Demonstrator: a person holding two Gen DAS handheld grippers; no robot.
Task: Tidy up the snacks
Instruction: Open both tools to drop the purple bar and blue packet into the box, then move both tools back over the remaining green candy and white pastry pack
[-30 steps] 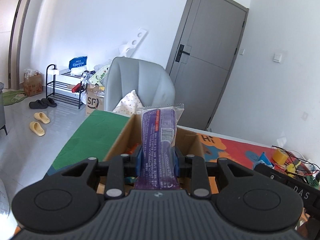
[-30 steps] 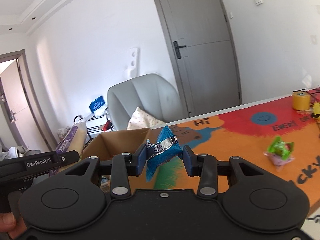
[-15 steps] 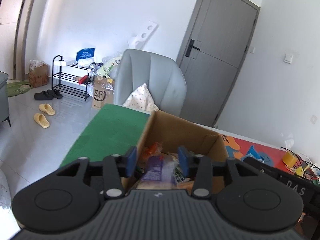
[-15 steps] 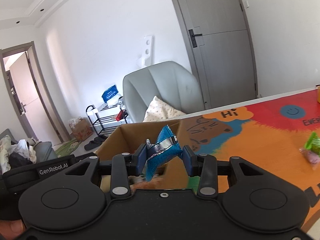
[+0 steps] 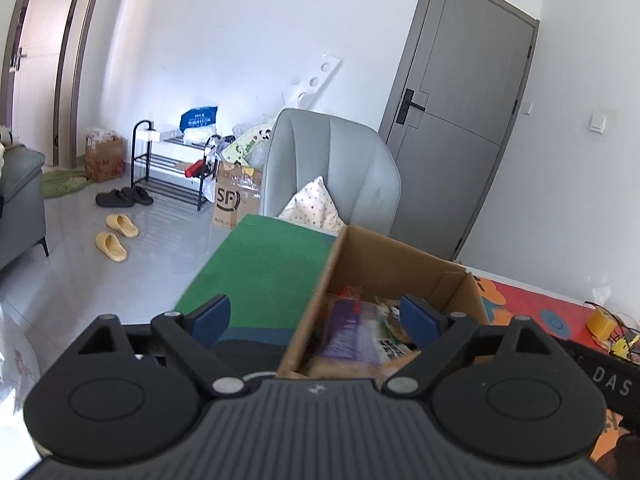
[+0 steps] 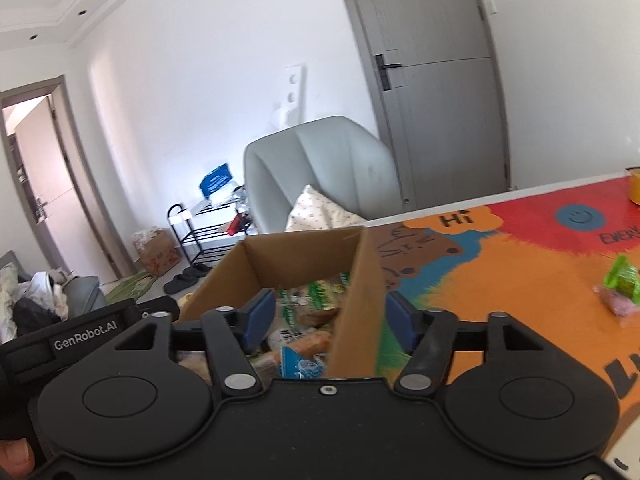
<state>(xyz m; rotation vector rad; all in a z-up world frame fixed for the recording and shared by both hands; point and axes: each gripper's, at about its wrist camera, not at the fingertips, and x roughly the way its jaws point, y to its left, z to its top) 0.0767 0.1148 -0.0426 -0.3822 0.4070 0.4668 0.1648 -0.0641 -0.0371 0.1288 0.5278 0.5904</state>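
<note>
An open cardboard box (image 5: 384, 256) (image 6: 304, 256) stands on the table and holds several snack packs. In the left wrist view my left gripper (image 5: 316, 316) hangs over the box's near left wall, jaws opening wide, nothing between them. A purple pack (image 5: 348, 336) lies inside the box below it. In the right wrist view my right gripper (image 6: 330, 320) straddles the box's right wall, jaws opening, pads off everything. A blue packet (image 6: 300, 366) lies in the box just under it. A green and pink snack (image 6: 620, 286) rests on the mat at the right.
The table carries a green mat (image 5: 260, 268) at the left and a colourful orange-red mat (image 6: 520, 264). A grey chair (image 5: 332, 168) with a pillow stands behind the box. A yellow tape roll (image 5: 600, 320) and cables sit at the far right. The other gripper's body (image 6: 88, 332) shows at left.
Both grippers let go: the purple pack dropped from the left jaws into the box, the blue packet from the right. Both pairs of jaws spread wide, and both views shifted toward the box.
</note>
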